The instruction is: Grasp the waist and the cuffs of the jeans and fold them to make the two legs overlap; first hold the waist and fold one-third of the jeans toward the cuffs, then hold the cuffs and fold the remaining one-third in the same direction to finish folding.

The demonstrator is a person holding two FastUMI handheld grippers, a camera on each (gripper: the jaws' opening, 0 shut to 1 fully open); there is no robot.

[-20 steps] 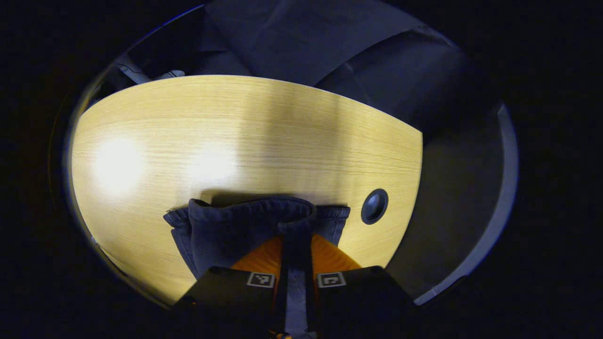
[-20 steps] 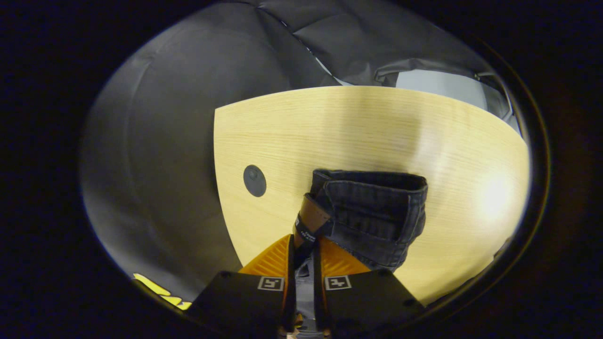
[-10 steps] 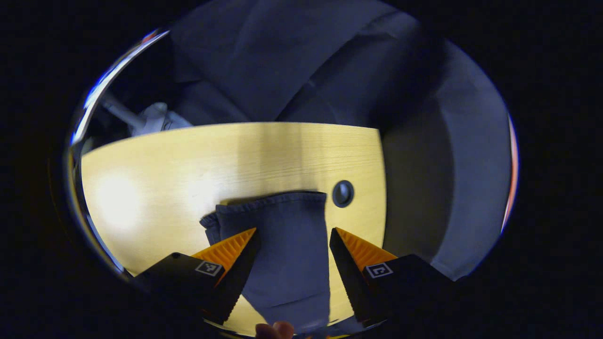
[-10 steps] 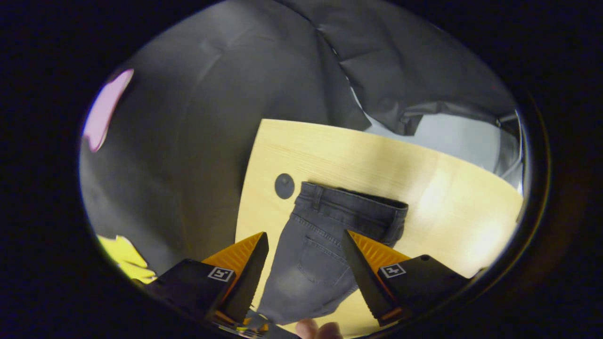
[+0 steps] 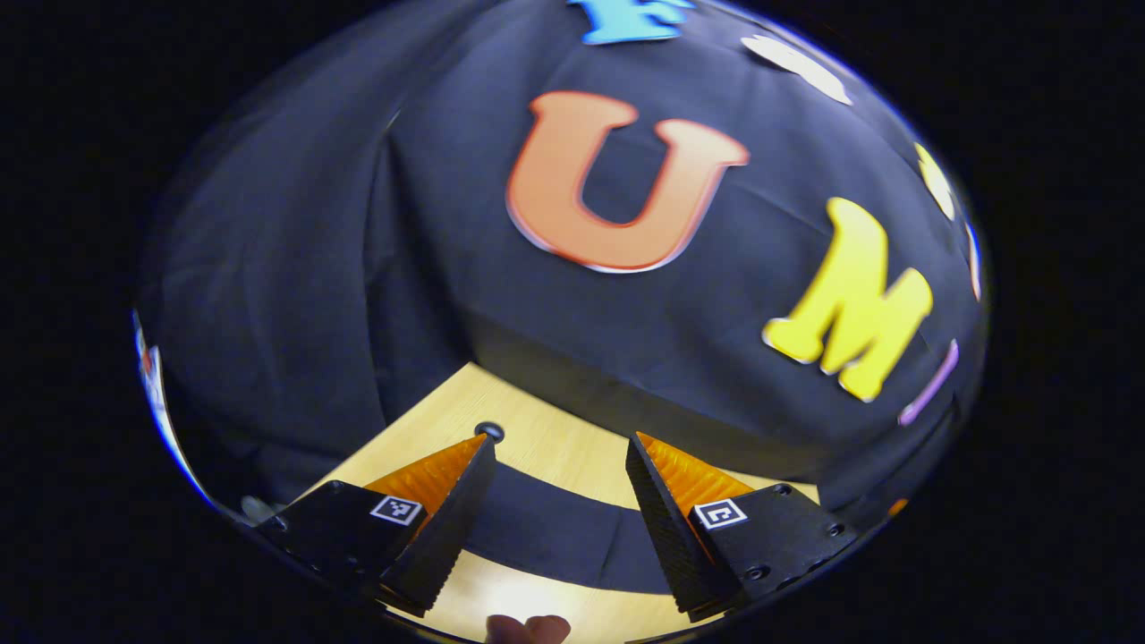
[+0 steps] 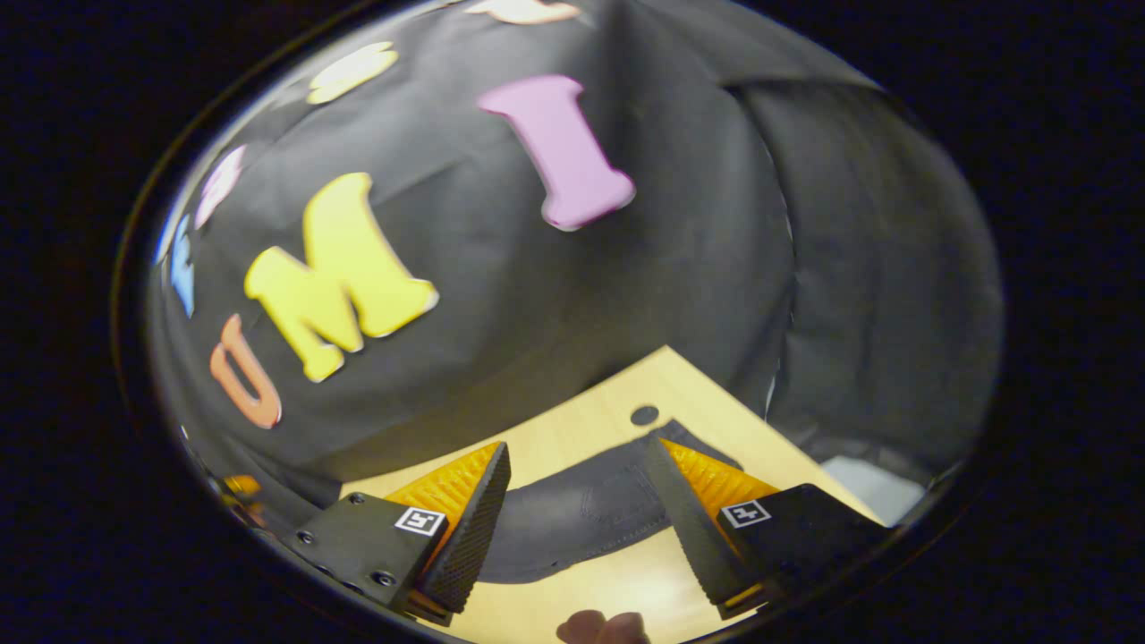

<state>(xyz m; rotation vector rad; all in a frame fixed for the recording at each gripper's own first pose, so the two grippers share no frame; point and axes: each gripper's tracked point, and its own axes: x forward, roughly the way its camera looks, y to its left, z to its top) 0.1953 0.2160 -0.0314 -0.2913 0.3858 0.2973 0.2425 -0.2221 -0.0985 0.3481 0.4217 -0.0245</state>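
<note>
Our left gripper and right gripper hover with fingers spread, holding nothing. The jeans lie flat along the worktop near its far edge. Denim looks heavy yet floppy, so we'd pinch the thick waistband corners.

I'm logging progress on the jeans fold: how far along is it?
Done, it seems: the jeans lie flat as a band on the table, so the legs look overlapped. In hand: nothing; the left hand-held gripper and right hand-held gripper are open above them. Left: both third-folds.
</note>
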